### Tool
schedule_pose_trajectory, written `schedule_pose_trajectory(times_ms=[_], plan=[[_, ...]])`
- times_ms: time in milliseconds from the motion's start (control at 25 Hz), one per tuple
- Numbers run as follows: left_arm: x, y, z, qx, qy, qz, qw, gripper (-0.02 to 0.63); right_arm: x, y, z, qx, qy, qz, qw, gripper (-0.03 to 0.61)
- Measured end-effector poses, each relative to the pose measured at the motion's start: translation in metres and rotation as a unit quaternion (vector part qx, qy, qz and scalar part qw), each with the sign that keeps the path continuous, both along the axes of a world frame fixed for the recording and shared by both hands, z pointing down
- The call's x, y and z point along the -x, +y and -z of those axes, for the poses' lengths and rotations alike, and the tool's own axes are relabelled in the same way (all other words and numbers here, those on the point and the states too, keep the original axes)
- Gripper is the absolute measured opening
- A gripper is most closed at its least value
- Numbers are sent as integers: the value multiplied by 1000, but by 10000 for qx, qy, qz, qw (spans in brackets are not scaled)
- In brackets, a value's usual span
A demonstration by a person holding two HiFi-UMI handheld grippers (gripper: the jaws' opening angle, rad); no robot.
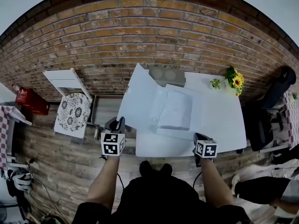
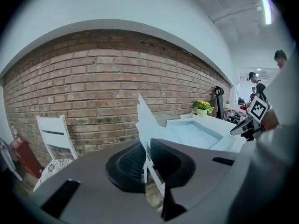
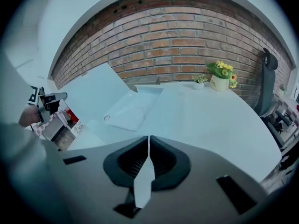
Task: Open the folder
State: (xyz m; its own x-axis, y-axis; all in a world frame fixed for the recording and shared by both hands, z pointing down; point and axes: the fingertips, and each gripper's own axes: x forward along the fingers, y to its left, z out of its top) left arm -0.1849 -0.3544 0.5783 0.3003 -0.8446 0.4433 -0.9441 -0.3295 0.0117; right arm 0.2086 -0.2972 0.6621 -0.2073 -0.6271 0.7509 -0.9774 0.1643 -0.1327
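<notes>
The folder (image 1: 174, 110) lies on the white table (image 1: 225, 121), left of the middle and close to the front edge where the person stands. Its front flap (image 1: 138, 95) is lifted off the table and stands tilted up on the left side, so the inside shows: a clear pocket with white paper in it, and a small ring (image 1: 153, 120) near the lower left corner of that pocket.

The left gripper (image 1: 121, 122) is at the table's front left corner. Its fingers are pinched together on the bottom edge of the flap (image 2: 146, 121), which rises thin and white from between them. The right gripper (image 1: 201, 137) sits at the front edge of the table, to the right of the folder. Its fingers are pressed together at the tips, and I can see nothing held between them; beyond them lie the bare table (image 3: 212, 120) and the folder (image 3: 133, 107) off to the left.

At the back of the table, just behind the folder, stands a grey box (image 1: 167, 74). Further right are a small green plant (image 1: 215, 83) and a pot of sunflowers (image 1: 235, 82), both against the brick wall (image 1: 149, 36). A white chair (image 1: 70, 99) with a patterned cushion stands left of the table.
</notes>
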Motion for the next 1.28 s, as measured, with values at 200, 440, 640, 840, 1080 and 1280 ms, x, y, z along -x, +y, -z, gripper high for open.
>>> schedule_pose_trajectory(times_ms=[200,440,640,840,1080,1280], plan=[[-3,1,3,8,-107,98,9999,44,12,-21,38,-572,-396,457,9965,24],[-10,2,12,25,-90,127,9999,44,31,-43,111,-1492,-619,816,9835,15],[-14,3,15,65,-69,130,9999,44,46,-45,159,-2172,-822,1204,9652,15],[-18,2,20,33,-25,136,9999,44,56,-45,179,-2483,-847,1471,9537,14],[-22,3,22,7,-23,137,9999,44,58,-48,181,-2543,-932,1485,9511,14],[-21,3,22,19,-32,165,9999,44,59,-47,180,-2549,-966,1494,9505,14]])
